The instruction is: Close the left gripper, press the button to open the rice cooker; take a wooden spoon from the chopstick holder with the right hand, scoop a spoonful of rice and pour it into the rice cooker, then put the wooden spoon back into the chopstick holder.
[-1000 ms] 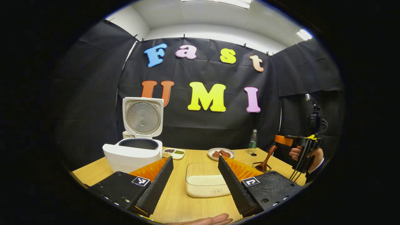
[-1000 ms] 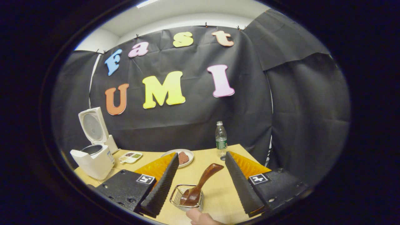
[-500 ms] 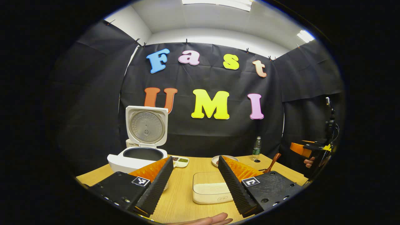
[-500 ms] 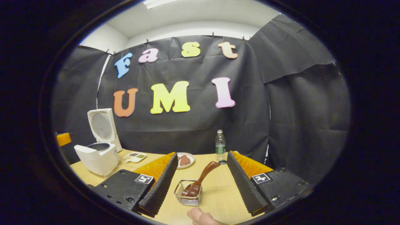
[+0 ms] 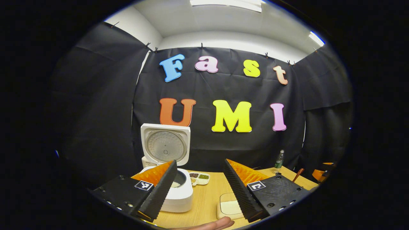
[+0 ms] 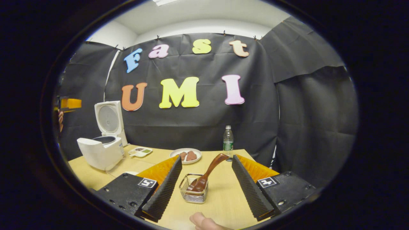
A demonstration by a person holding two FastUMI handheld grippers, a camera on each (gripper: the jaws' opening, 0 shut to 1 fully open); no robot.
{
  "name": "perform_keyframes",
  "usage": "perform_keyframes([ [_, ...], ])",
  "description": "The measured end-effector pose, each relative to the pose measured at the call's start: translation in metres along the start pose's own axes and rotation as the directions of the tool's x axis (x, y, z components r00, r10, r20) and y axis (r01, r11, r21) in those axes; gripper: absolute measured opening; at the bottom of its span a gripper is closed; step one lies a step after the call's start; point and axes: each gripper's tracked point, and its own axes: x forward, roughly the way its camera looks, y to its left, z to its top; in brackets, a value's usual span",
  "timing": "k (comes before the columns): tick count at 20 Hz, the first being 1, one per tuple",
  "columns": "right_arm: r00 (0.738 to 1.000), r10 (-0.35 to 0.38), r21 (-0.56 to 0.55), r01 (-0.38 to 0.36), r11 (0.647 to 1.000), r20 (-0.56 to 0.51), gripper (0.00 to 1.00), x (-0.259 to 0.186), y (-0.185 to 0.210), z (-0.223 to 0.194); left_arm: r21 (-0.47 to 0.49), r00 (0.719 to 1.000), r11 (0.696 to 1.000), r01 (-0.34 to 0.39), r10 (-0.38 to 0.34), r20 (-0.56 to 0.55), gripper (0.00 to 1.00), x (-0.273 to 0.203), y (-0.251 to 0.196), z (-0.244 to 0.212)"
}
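Observation:
The white rice cooker [image 5: 180, 198] stands with its lid [image 5: 165, 147] raised; in the right gripper view the cooker [image 6: 100, 153] is at the table's left. A brown wooden spoon [image 6: 207, 174] leans in the wire chopstick holder [image 6: 194, 193], just ahead of my open right gripper [image 6: 206, 188], whose fingers are clear of it. A shallow box of white rice [image 5: 230, 207] lies low between the fingers of my open left gripper [image 5: 199, 191], which holds nothing. The left gripper [image 6: 70, 103] also appears at the far left, above the cooker. The spoon's handle [image 5: 298, 175] pokes up at the far right.
On the wooden table [image 6: 223, 204] are a plate of brown food [image 6: 185, 155], a small divided dish of grains [image 6: 140, 151] and a water bottle [image 6: 227, 142] near the back. A thumb [image 6: 201, 220] shows at the bottom edge.
The left gripper has drawn back and tilted up, so the cooker now sits behind its left finger. The right gripper has backed a little away from the holder. Both stayed open.

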Motion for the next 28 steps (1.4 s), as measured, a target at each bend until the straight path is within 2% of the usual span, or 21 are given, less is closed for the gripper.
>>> perform_keyframes([
  [2,1.0,0.002,0.002,-0.002,1.0,-0.007,0.94,0.001,0.002,-0.002,0.036,1.0,0.999,0.008,-0.009,0.027,0.92,0.016,0.008,0.013],
  [3,1.0,0.002,0.007,-0.002,1.0,-0.007,0.99,0.0,0.002,0.0,0.063,0.999,0.998,0.001,-0.005,0.053,0.91,0.025,0.014,0.023],
  [4,1.0,0.001,0.01,-0.001,1.0,-0.003,0.94,-0.001,0.003,0.001,0.097,0.998,0.995,-0.009,0.002,0.065,0.91,0.034,0.021,0.029],
  [5,1.0,0.0,0.013,0.0,1.0,0.003,1.0,0.0,0.004,0.003,0.128,0.998,0.991,-0.028,0.02,0.064,0.91,0.042,0.03,0.032],
  [6,1.0,-0.001,0.017,0.001,1.0,0.005,1.0,0.0,0.005,0.005,0.139,0.998,0.99,-0.039,0.031,0.06,0.92,0.051,0.036,0.035],
  [8,1.0,0.011,0.02,-0.011,1.0,0.003,0.99,-0.003,0.012,0.005,0.123,0.998,0.992,-0.032,0.025,0.055,0.92,0.07,0.04,0.041],
  [9,1.0,0.015,0.019,-0.015,1.0,0.005,0.94,-0.004,0.013,0.007,0.111,0.999,0.993,-0.029,0.024,0.049,1.0,0.079,0.043,0.045],
  [10,1.0,0.015,0.017,-0.015,1.0,0.01,0.94,-0.006,0.014,0.01,0.106,0.998,0.994,-0.038,0.033,0.053,0.93,0.088,0.049,0.051],
  [11,1.0,0.013,0.011,-0.013,1.0,0.018,0.99,-0.008,0.015,0.012,0.1,0.998,0.994,-0.043,0.037,0.057,1.0,0.096,0.055,0.056],
  [12,1.0,0.006,0.011,-0.006,1.0,0.025,0.94,-0.009,0.015,0.015,0.097,0.997,0.994,-0.047,0.041,0.068,0.95,0.105,0.06,0.063],
  [14,0.999,0.008,0.02,-0.009,1.0,0.043,1.0,-0.013,0.018,0.019,0.075,0.995,0.996,-0.049,0.043,0.086,0.95,0.124,0.07,0.079],
  [15,0.999,0.007,0.023,-0.008,1.0,0.045,0.94,-0.015,0.019,0.019,0.068,0.994,0.996,-0.05,0.043,0.102,0.95,0.135,0.075,0.086],
  [19,0.997,-0.007,0.027,0.005,1.0,0.081,0.94,-0.029,0.018,0.029,0.067,0.987,0.996,-0.06,0.05,0.151,0.95,0.176,0.096,0.1],
  [21,0.995,-0.026,0.006,0.026,1.0,0.094,0.96,-0.035,0.014,0.032,0.009,0.984,0.999,-0.044,0.041,0.173,0.94,0.195,0.104,0.102],
  [22,0.994,-0.04,-0.004,0.041,0.999,0.1,0.98,-0.039,0.012,0.034,-0.018,0.981,0.999,-0.037,0.04,0.192,1.0,0.204,0.108,0.104],
  [23,0.993,-0.055,-0.011,0.056,0.998,0.107,0.99,-0.044,0.011,0.036,-0.032,0.976,0.998,-0.045,0.051,0.212,0.94,0.213,0.116,0.106],
  [24,0.991,-0.069,-0.018,0.071,0.997,0.113,0.94,-0.049,0.009,0.039,-0.028,0.975,0.998,-0.057,0.061,0.215,0.94,0.225,0.122,0.104],
  [26,0.987,-0.103,-0.031,0.108,0.994,0.125,0.94,-0.06,0.005,0.042,-0.001,0.974,0.996,-0.09,0.088,0.208,0.93,0.246,0.134,0.094],
  [27,0.984,-0.124,-0.045,0.131,0.99,0.131,0.99,-0.064,0.001,0.043,0.011,0.974,0.995,-0.101,0.097,0.205,0.93,0.257,0.139,0.09],
  [28,0.98,-0.145,-0.069,0.156,0.985,0.137,0.99,-0.067,-0.001,0.046,0.011,0.975,0.995,-0.104,0.1,0.2,0.93,0.266,0.142,0.085],
])
